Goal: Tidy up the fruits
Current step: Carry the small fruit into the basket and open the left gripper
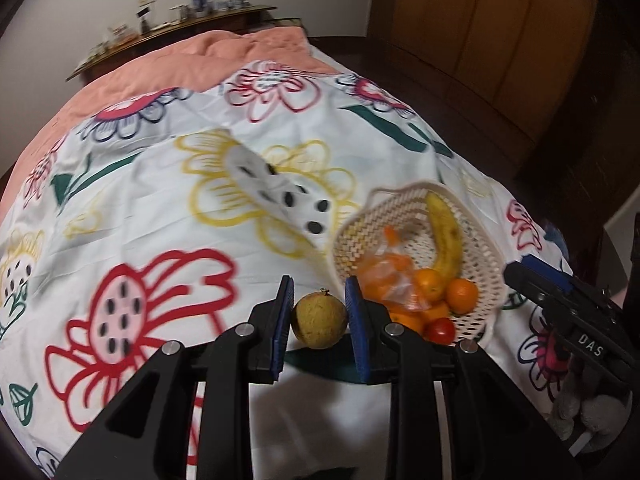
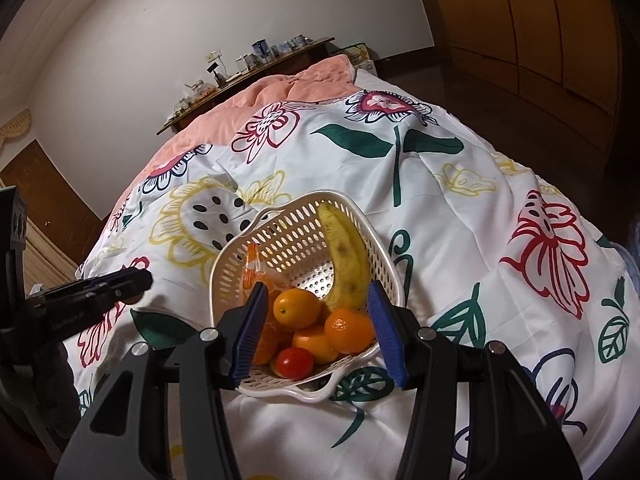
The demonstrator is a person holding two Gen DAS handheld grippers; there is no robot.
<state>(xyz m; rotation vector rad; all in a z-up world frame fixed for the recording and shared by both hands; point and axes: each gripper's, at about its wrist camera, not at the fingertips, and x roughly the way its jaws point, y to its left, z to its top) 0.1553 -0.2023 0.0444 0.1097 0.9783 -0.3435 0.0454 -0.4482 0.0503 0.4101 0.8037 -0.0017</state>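
A white perforated basket (image 2: 280,236) sits on the flowered bedspread and also shows in the left wrist view (image 1: 486,256). It holds a banana (image 2: 348,256), several oranges (image 2: 296,308), a red tomato (image 2: 294,362) and a clear bag of orange pieces (image 1: 394,276). My left gripper (image 1: 320,316) is shut on a yellow-green round fruit (image 1: 319,319), held just left of the basket. My right gripper (image 2: 318,332) is open and empty, its blue pads either side of the basket's near part. The left gripper shows from the side in the right wrist view (image 2: 120,286).
The bed is covered by a white flowered spread (image 2: 460,220) with a pink blanket (image 2: 280,96) beyond it. A cluttered wooden shelf (image 2: 256,64) stands at the wall. A wooden wardrobe (image 1: 500,40) stands to the right, across dark floor.
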